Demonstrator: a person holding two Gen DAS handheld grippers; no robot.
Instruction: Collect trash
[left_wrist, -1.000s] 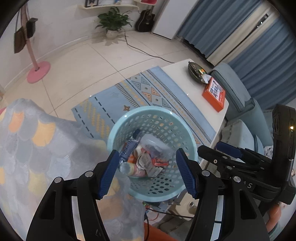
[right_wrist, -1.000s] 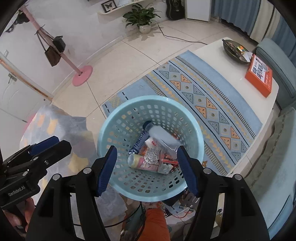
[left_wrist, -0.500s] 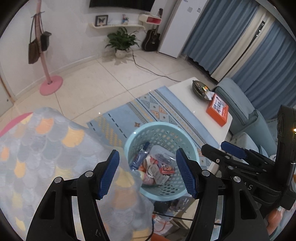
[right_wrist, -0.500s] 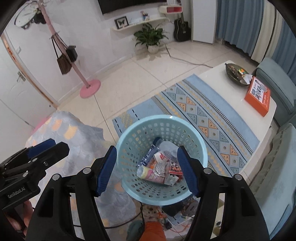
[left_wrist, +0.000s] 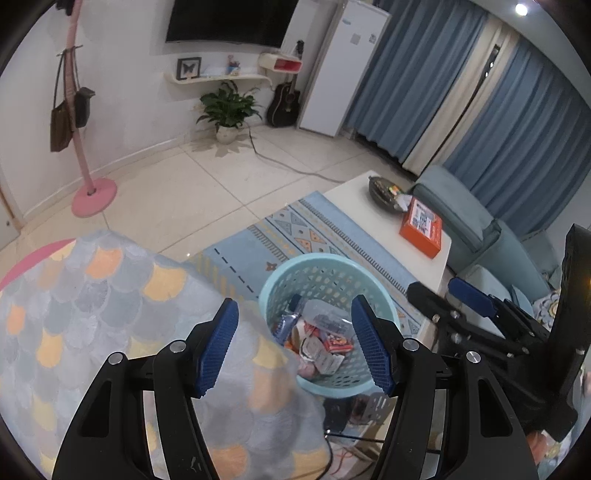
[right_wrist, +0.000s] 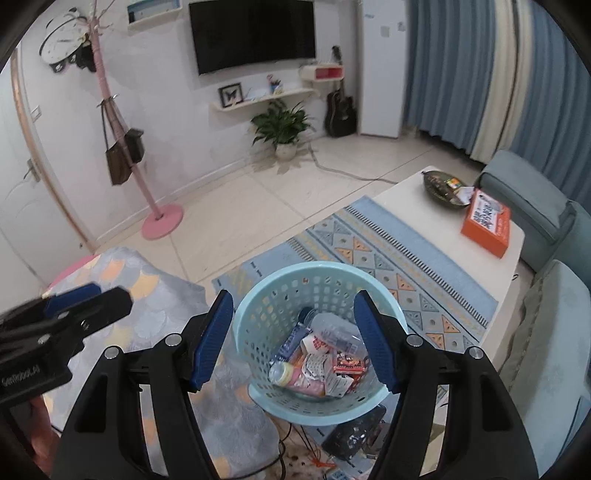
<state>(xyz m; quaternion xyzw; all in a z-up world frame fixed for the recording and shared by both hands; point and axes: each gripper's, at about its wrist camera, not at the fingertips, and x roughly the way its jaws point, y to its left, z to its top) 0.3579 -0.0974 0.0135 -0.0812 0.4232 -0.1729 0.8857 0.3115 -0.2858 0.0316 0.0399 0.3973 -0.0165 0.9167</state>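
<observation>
A light blue perforated basket (left_wrist: 288, 275) (right_wrist: 258, 306) stands on the floor below both grippers. It holds trash (left_wrist: 319, 341) (right_wrist: 317, 360): a clear plastic bottle, wrappers and small cartons. My left gripper (left_wrist: 293, 345) is open and empty, high above the basket's near side. My right gripper (right_wrist: 295, 339) is open and empty, above the basket. The right gripper also shows at the right of the left wrist view (left_wrist: 476, 314), and the left gripper at the left of the right wrist view (right_wrist: 70, 306).
A scale-patterned blanket (left_wrist: 92, 314) (right_wrist: 155, 306) covers furniture left of the basket. A white coffee table (right_wrist: 413, 206) with an orange box (right_wrist: 485, 221) and a dark dish (right_wrist: 441, 182) stands right, beside a blue sofa (right_wrist: 528, 192). A patterned rug (right_wrist: 373, 247), pink coat stand (right_wrist: 162, 221) and cables lie around.
Both grippers have risen and tilted up away from the basket, which now looks smaller and lower; more of the room's far wall shows. Both stay open and empty.
</observation>
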